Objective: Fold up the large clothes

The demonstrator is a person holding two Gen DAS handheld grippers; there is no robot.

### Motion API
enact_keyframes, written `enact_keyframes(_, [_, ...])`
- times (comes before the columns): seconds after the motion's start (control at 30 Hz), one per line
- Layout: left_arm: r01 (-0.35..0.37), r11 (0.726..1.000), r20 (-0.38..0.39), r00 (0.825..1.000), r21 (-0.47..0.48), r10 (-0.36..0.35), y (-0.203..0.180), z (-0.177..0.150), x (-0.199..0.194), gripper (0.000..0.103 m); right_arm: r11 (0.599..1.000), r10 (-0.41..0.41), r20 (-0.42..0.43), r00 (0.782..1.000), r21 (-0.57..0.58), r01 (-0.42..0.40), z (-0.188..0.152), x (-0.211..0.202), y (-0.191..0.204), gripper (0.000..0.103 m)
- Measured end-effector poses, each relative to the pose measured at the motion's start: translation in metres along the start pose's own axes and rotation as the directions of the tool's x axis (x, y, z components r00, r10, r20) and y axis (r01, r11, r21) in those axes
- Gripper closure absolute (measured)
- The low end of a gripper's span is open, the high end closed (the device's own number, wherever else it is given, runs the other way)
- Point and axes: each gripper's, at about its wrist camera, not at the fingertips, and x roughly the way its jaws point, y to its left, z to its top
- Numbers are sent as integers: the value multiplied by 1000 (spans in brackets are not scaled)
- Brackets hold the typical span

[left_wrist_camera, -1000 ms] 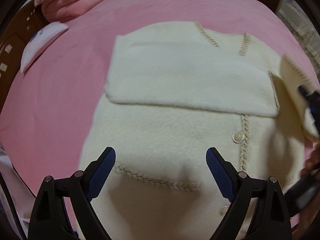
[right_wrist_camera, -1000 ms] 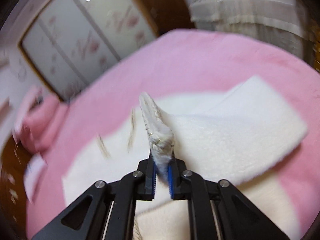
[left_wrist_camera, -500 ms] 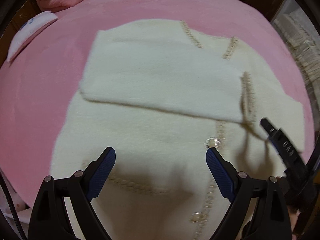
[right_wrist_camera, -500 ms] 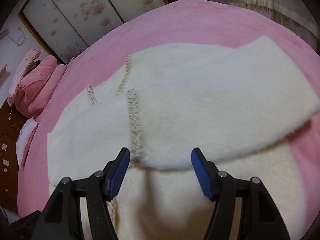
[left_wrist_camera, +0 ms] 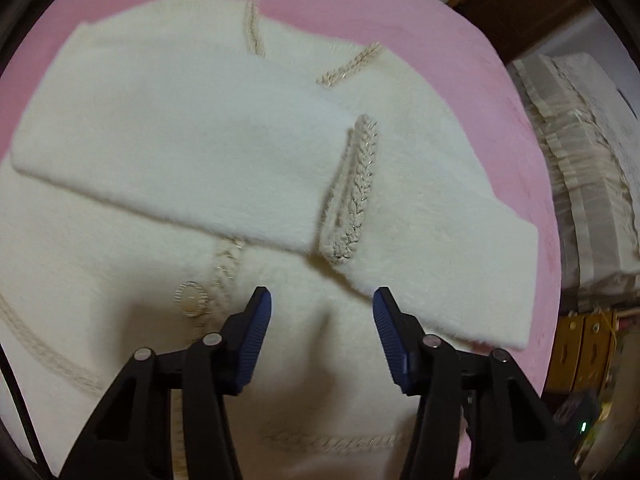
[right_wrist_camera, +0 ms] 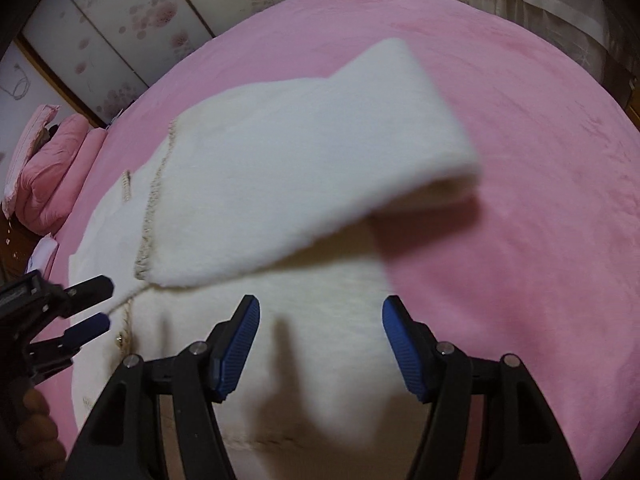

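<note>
A cream fluffy cardigan point(left_wrist_camera: 132, 280) lies front-up on the pink bed point(left_wrist_camera: 400, 12). Both sleeves are folded across its chest. They meet at a braided cuff point(left_wrist_camera: 356, 192). The right sleeve point(right_wrist_camera: 300, 168) lies flat, its fold sticking out over the bed. My left gripper point(left_wrist_camera: 322, 320) hovers over the button placket below the sleeves. Its jaws are closing, with nothing between them. It also shows at the left edge of the right wrist view as the left gripper point(right_wrist_camera: 106, 300). My right gripper point(right_wrist_camera: 320, 332) stands open above the cardigan's body, empty.
Pink pillows point(right_wrist_camera: 52, 160) are stacked at the bed's far left, before floral sliding doors point(right_wrist_camera: 140, 20). A pale frilled cover point(left_wrist_camera: 580, 160) and wooden furniture point(left_wrist_camera: 580, 352) stand off the bed's right side. A hand point(right_wrist_camera: 32, 432) holds the left gripper.
My right gripper has let go of the sleeve cuff and opened; the sleeve now lies across the chest. Both grippers have moved down the cardigan. The left jaws have narrowed.
</note>
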Motion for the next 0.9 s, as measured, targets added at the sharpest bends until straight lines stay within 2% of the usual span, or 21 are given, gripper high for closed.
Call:
enact_keyframes(0.07, [-27,999,2,1000,-22,27,-7,1,15,52,1000,-5,-13,1000,15,5,1,2,-15,39])
enact_keyframes(0.17, [-60,998,13,998,-6,60,-22,8,34,52,1000,0,-13,1000,21,0,5,6,-34,39])
enact_keyframes(0.3, [-134,991,-9,991,9,134,-37,16,55,52,1000,28,-7,1000,13,-28,13,10,-41,39])
enact_keyframes(0.4, [-175,984,4,985,14,175,-48,17,59,52,999,48,-4,999,-5,-48,20,13,-38,39])
enact_keyframes(0.43, [-183,983,12,983,14,183,-52,17,59,54,999,53,-4,999,-12,-53,22,14,-36,39])
enact_keyframes(0.47, [-182,983,16,983,15,181,-55,16,61,63,998,59,-5,998,-18,-59,24,16,-34,39])
enact_keyframes(0.5, [-174,985,21,985,11,173,-59,15,62,65,998,66,-8,998,-24,-66,26,18,-32,39])
enact_keyframes(0.6, [-212,977,46,976,3,212,-68,12,62,71,996,75,-18,997,-50,-75,29,22,-28,39])
enact_keyframes(0.67, [-239,971,65,969,7,238,-74,11,63,87,995,80,-22,997,-65,-81,31,24,-27,39])
enact_keyframes(0.77, [-223,975,106,970,9,221,-83,10,54,88,993,91,-24,996,-73,-93,32,26,-26,39])
enact_keyframes(0.83, [-205,979,103,974,20,202,-95,16,52,88,992,95,-26,995,-79,-96,33,25,-27,39])
enact_keyframes(0.9, [-146,989,129,982,32,141,-109,26,40,88,992,93,-30,995,-78,-95,32,25,-29,39])
